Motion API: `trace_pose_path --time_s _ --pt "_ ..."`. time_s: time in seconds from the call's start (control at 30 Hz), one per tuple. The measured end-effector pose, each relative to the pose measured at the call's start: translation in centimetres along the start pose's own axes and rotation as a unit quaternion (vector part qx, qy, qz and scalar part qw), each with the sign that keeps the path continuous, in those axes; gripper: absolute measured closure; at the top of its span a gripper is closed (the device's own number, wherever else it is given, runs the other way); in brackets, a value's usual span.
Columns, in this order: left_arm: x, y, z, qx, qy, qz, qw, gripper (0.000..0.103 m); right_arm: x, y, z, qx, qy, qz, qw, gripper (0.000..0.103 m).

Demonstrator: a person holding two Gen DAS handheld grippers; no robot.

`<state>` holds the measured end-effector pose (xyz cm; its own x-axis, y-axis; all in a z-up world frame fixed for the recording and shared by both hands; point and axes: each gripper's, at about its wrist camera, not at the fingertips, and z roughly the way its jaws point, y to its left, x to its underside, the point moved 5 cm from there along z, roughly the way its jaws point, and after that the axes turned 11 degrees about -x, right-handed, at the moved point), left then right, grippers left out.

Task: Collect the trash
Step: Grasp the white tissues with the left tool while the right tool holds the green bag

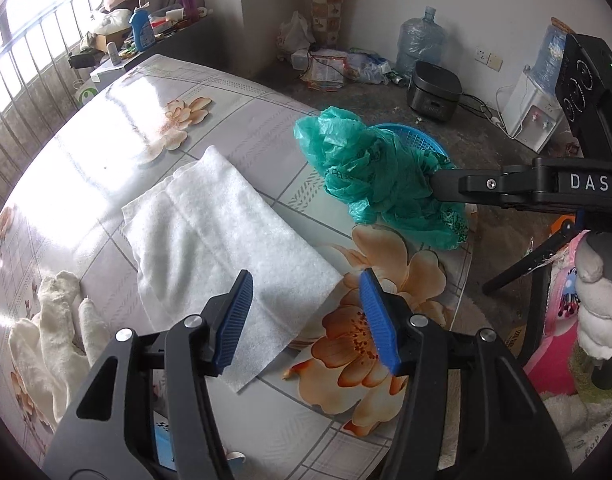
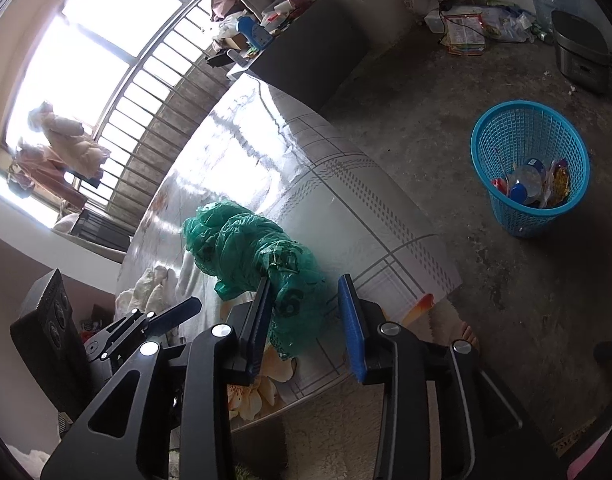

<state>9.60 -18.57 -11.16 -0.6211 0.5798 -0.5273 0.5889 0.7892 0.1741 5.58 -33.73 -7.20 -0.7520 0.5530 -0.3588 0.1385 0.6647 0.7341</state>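
Green plastic bag (image 2: 246, 252): crumpled, lying on the table (image 2: 345, 200) near its edge, in the lower centre of the right wrist view and centre right of the left wrist view.

Right gripper (image 2: 304, 279): jaws parted, astride the near end of the bag. Left-hand pad against the plastic, right-hand pad standing clear of it. No pinch made; bag resting on the table, not lifted.

Left gripper (image 1: 306, 274): jaws wide apart, nothing between them, poised above the lower corner of a white sheet (image 1: 210, 220) spread across the middle of the frame. Not touching the bag.

Further out: blue basket (image 2: 521, 222) on the floor off the table's edge, right of the right wrist view, already holding wrappers and a bottle. Well apart from the bag.

Step in hand, as judged: taking hold of the bag, grasp not yet secured.

Next move, as judged: closing of the right jaws on a bunched fold, then lift and carry over the edge to the basket. Thin, slippery film; a shallow bite likely to slide out. Whether the white sheet counts as trash, cannot tell.
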Motion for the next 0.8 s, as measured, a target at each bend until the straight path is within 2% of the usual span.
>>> trace_pose_path --time_s 0.07,0.17,0.23,0.27,0.33,0.43,0.57,0.8 --pt "0.0 0.1 0.1 -0.011 -0.002 0.001 0.9999 0.051 0.2 0.0 0.2 0.000 0.003 0.004 1.000 0.069" --pt "0.0 0.5 0.3 -0.008 -0.001 -0.011 0.9999 0.053 0.4 0.1 0.5 -0.001 0.004 0.003 1.000 0.069" --pt "0.0 1.0 0.6 -0.001 0.001 -0.018 0.9998 0.068 0.5 0.2 0.6 -0.003 0.005 0.006 1.000 0.069" --pt "0.0 1.2 0.6 0.000 0.002 -0.021 0.9998 0.072 0.6 0.2 0.6 -0.003 0.004 0.006 1.000 0.070" --pt "-0.1 1.6 0.6 0.010 0.001 -0.033 0.9994 0.090 0.6 0.3 0.6 -0.003 0.006 0.010 1.000 0.076" --pt "-0.3 2.6 0.4 0.022 -0.001 -0.053 0.9984 0.103 0.5 0.6 0.3 -0.003 0.001 0.012 1.000 0.080" --pt "-0.6 4.2 -0.7 0.031 -0.015 -0.079 0.9962 0.103 0.1 1.3 -0.9 -0.008 -0.014 0.007 1.000 0.083" --pt "-2.8 6.7 -4.8 0.053 -0.063 -0.117 0.9898 0.103 -2.1 2.0 -4.9 -0.005 -0.068 -0.005 0.998 0.084"
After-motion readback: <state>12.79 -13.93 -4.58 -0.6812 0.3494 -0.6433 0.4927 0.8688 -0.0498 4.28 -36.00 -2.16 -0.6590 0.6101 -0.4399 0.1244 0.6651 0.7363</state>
